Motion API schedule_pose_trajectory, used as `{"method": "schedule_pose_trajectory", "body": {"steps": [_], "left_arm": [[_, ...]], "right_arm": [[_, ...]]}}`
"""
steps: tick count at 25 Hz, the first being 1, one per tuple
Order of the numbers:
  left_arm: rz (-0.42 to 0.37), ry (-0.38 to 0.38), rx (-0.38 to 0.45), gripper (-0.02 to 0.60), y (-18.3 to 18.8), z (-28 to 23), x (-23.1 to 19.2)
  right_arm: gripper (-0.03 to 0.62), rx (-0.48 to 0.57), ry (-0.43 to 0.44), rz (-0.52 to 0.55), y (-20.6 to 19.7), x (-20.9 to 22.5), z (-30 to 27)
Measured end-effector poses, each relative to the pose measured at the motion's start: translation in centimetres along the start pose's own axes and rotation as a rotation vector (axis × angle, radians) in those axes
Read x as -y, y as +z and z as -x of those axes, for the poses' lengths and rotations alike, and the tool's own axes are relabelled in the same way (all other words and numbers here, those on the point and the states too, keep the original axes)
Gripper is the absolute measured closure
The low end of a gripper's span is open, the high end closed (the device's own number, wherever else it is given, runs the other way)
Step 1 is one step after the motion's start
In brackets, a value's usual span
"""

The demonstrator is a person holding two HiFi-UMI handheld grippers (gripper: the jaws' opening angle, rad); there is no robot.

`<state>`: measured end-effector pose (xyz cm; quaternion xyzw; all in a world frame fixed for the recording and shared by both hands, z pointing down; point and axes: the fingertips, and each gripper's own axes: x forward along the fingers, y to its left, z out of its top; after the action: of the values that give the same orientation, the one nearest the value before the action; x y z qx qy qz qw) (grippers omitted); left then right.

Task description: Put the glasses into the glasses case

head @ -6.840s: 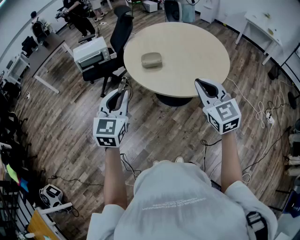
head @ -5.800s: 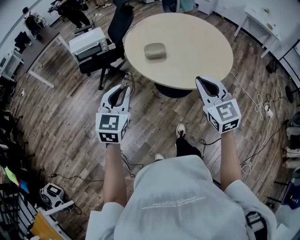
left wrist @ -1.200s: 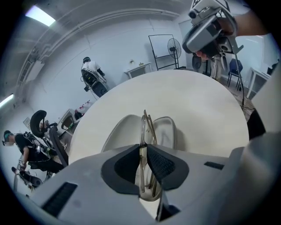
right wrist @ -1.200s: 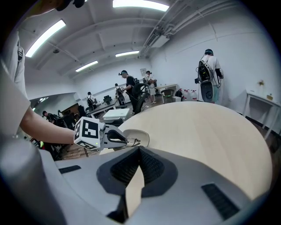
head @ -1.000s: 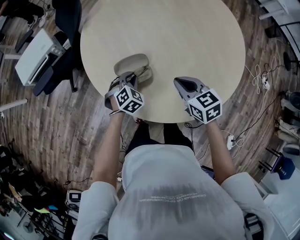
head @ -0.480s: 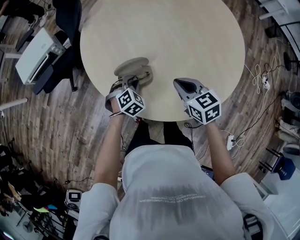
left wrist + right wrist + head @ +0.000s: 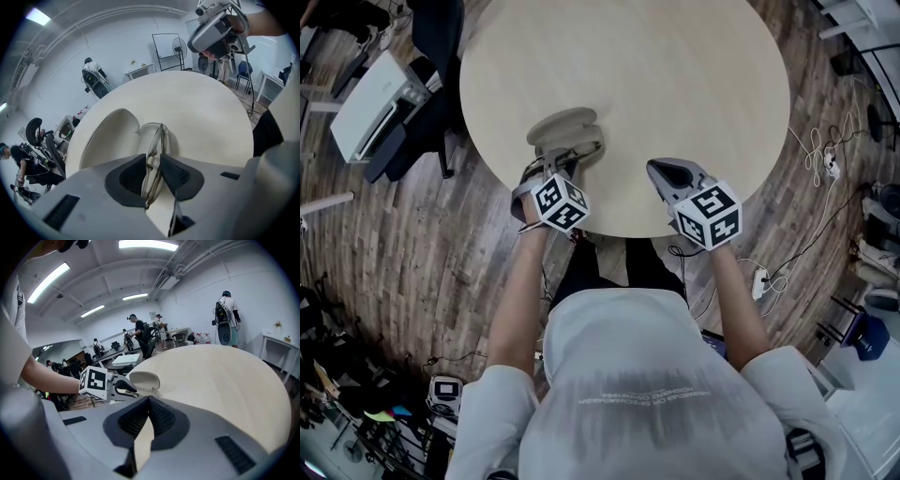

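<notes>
The left hand-held gripper (image 7: 153, 164) tips down over the open glasses case (image 7: 108, 137), which lies near the close edge of the round tabletop (image 7: 675, 75). Its jaws have just been opening and now stand a little apart, with the folded glasses (image 7: 158, 138) loose between the pads, lying in the case's lower half beside the raised lid. The right hand-held gripper (image 7: 149, 401) hovers over the tabletop nearby, jaws closed together on nothing

Round beige table (image 7: 694, 84), dark chair (image 7: 436, 33), white appliance (image 7: 373, 101), perhaps a printer
</notes>
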<state>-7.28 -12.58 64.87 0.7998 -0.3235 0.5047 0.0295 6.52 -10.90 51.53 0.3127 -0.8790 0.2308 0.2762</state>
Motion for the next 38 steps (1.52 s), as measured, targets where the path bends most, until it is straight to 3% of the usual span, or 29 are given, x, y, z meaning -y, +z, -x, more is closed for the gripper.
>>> {"method": "schedule_pose_trajectory", "body": {"steps": [12,19,25,30,38], "left_arm": [[0.072,-0.018,0.031,0.476,0.5,0.0,-0.9],[0.067,-0.034,0.021,0.476,0.3,-0.4,-1.1],[-0.025,-0.009,-0.039,0.506,-0.7,-1.6,-1.2],[-0.094,0.06,-0.052,0.523,-0.4,-1.8,-2.0],[-0.37,0.256,-0.061,0.523,0.8,-1.3,-2.9]], "right_arm": [[0.592,-0.003,-0.011,-0.002,-0.1,0.3,0.5],[0.592,-0.009,-0.012,-0.006,-0.1,0.6,0.1],[0.592,-0.019,-0.008,-0.007,-0.1,0.5,-0.5],[0.592,-0.026,-0.008,-0.011,-0.3,0.8,-0.5],[0.592,-0.033,-0.008,-0.014,-0.9,1.0,-0.5]]}}
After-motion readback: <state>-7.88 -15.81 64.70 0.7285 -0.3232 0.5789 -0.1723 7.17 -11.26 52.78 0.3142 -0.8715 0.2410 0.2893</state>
